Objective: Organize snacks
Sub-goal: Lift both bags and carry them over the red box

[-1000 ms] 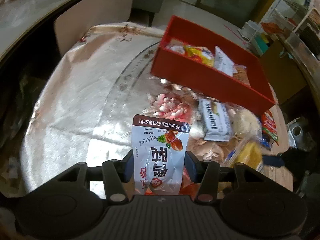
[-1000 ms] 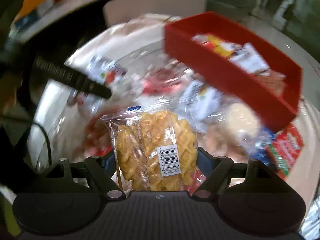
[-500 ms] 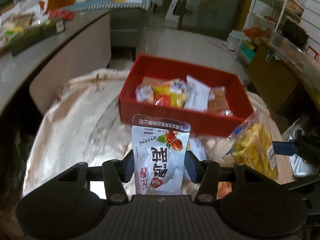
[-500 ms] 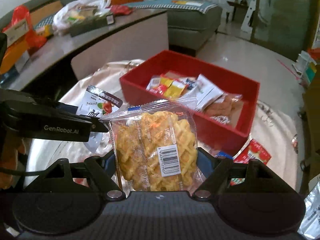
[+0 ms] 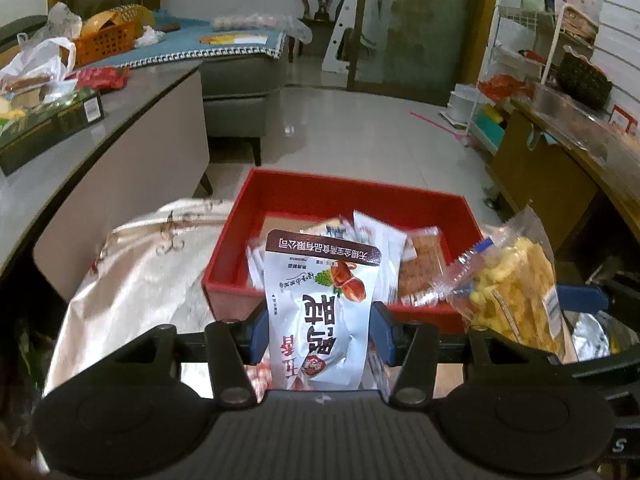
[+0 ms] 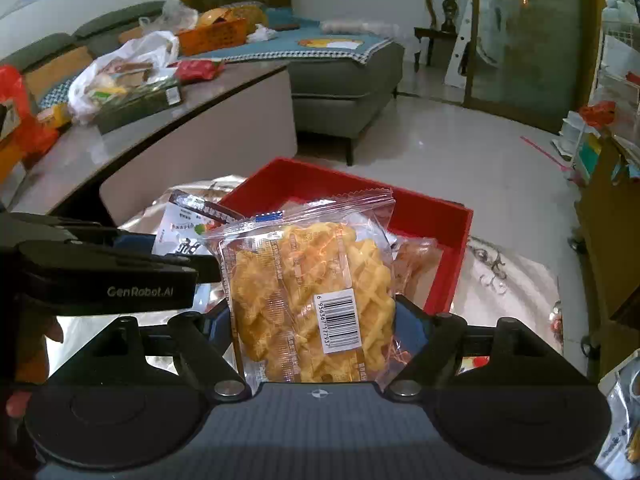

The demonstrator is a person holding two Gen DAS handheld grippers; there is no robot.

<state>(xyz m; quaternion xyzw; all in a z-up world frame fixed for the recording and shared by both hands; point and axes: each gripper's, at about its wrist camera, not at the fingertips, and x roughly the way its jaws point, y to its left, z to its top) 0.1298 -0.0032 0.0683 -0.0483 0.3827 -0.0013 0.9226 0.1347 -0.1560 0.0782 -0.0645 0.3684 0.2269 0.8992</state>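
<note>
Red bin [image 5: 308, 196] beyond both jaws, chestnut pouch [image 5: 320, 312] clamped by left gripper [image 5: 320, 334], waffle pack [image 6: 308, 300] clamped by right gripper [image 6: 314, 332], barcode seen only from right wrist view.

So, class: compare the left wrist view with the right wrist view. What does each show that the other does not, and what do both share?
Only the left wrist view shows the left gripper clamping the white pouch head-on, with the pouch's whole printed front.

Only the right wrist view shows the right gripper clamping the waffle pack head-on, with its barcode readable.

Both show the red box of snacks on the table, both packs, and the grey sofa.
</note>
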